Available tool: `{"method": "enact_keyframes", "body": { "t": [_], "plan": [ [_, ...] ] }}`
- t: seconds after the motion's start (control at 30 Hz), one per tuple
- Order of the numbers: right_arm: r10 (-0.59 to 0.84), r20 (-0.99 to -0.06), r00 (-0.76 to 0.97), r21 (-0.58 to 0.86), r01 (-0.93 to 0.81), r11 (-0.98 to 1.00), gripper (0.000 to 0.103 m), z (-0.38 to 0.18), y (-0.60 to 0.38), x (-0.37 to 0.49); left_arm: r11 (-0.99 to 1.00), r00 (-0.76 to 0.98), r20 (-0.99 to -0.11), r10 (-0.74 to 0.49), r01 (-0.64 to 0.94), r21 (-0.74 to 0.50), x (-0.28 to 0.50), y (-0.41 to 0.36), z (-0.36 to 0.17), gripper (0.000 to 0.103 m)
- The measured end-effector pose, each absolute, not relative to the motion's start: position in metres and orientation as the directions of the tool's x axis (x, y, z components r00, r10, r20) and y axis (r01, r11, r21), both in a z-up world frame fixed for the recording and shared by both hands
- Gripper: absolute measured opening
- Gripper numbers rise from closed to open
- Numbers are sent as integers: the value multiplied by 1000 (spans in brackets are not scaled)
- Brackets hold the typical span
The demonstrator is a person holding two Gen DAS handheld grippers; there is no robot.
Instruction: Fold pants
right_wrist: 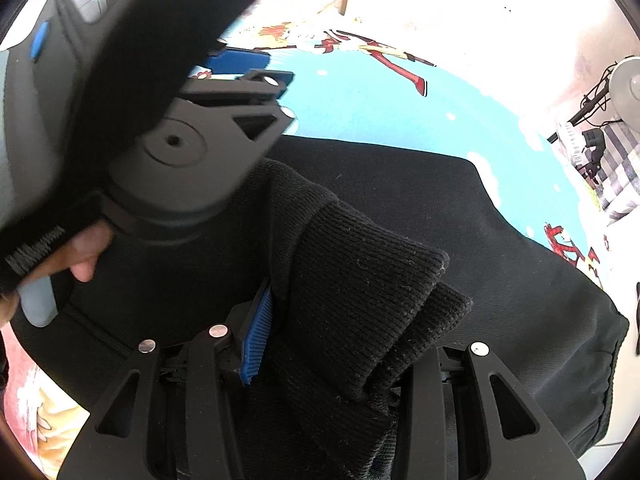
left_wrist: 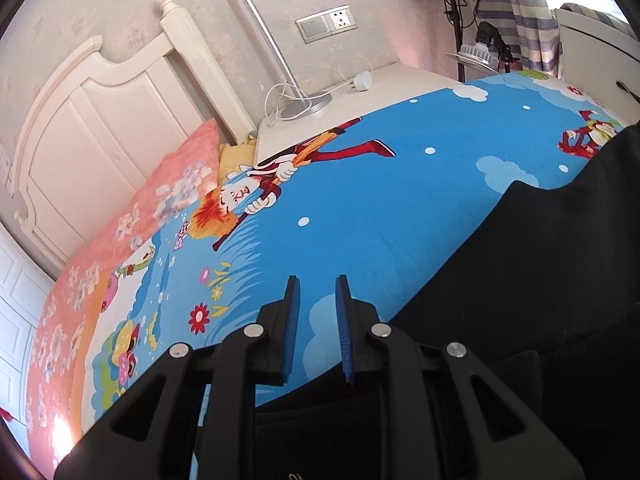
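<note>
Black pants (left_wrist: 540, 280) lie on the blue cartoon bedsheet (left_wrist: 380, 208), filling the right and lower part of the left wrist view. My left gripper (left_wrist: 318, 292) is open and empty, its blue pads above the sheet just past the pants' edge. In the right wrist view my right gripper (right_wrist: 320, 320) is shut on the ribbed cuffs (right_wrist: 360, 280) of the pants, held over the rest of the pants (right_wrist: 500, 248). Only its left blue pad (right_wrist: 256, 340) shows; the cuffs hide the other. The left gripper's body (right_wrist: 192, 152) and the hand holding it fill the upper left.
A pink floral pillow (left_wrist: 132, 232) lies against the white headboard (left_wrist: 92, 112). A white nightstand (left_wrist: 360, 100) with a lamp base (left_wrist: 308, 104) and charger cable stands beside the bed. A fan stand (left_wrist: 476, 48) and curtain are at the far right.
</note>
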State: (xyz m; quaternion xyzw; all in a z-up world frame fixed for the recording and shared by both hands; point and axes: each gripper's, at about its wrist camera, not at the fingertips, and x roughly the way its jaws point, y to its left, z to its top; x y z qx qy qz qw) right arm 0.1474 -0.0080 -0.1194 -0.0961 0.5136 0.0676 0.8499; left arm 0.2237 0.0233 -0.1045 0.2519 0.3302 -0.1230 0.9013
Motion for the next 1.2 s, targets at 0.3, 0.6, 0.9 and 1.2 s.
{"method": "enact_keyframes", "body": {
  "t": [0.3,0.6,0.9,1.2],
  "plan": [
    [198,-900,388,128,-199,972,30,-122,-32,157,952,644,-716,-270,65,-300,204,201,-90,45],
    [268,-879,394,253,-90,963,57,-109,-95,149,871,620,-697,-359,-45,-489,94,273,-127,45],
    [144,-842,521,157,-20,987,61,-68,-161,113,855,657,-648,-384,-11,-518,52,261,-115,40],
    [101,-876,471,-2,-212,977,60,-108,-84,81,890,643,-652,-401,106,-443,44,204,-100,23]
  ]
}}
